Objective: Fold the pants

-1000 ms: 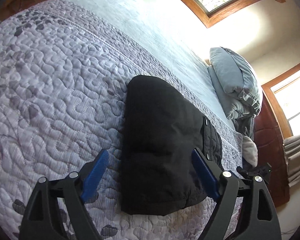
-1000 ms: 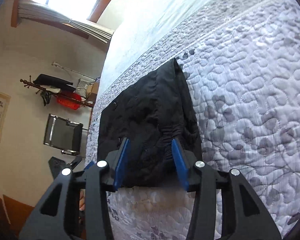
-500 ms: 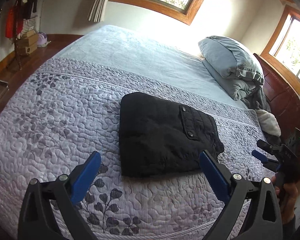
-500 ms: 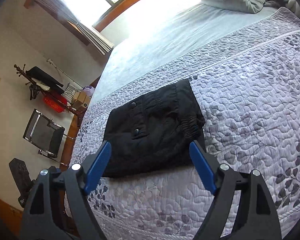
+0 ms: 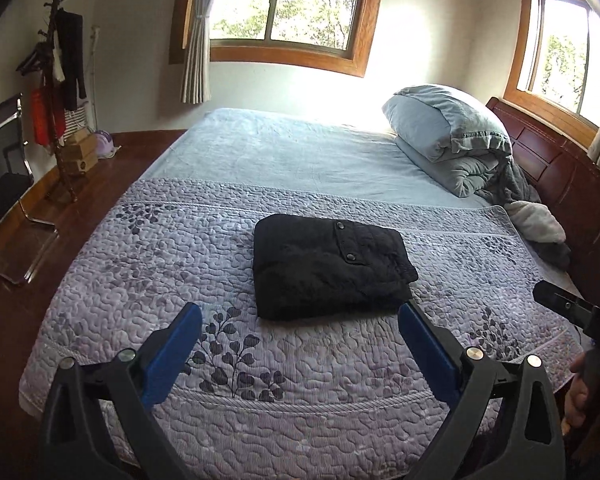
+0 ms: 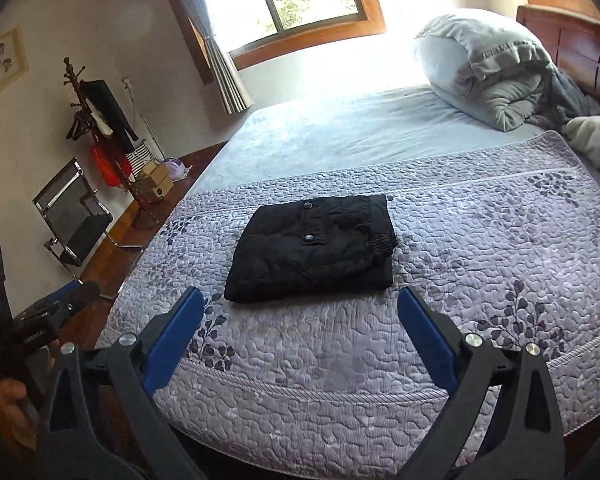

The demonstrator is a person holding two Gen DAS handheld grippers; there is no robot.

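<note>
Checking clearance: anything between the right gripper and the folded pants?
Nothing but bare quilt. In the right wrist view the right gripper is open, short of the black pants, with only purple leaf-print quilting in the gap.

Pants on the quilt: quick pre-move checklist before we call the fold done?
1. Black pants folded into one compact bundle: ok.
2. Bundle lies wholly on the quilt, off its edges: ok.
3. Left gripper open, holding nothing: ok.
4. Right gripper open, holding nothing: ok.
5. Waistband end flush with the stack: not ok, bulges out.
6. Layers underneath aligned: cannot tell.
</note>
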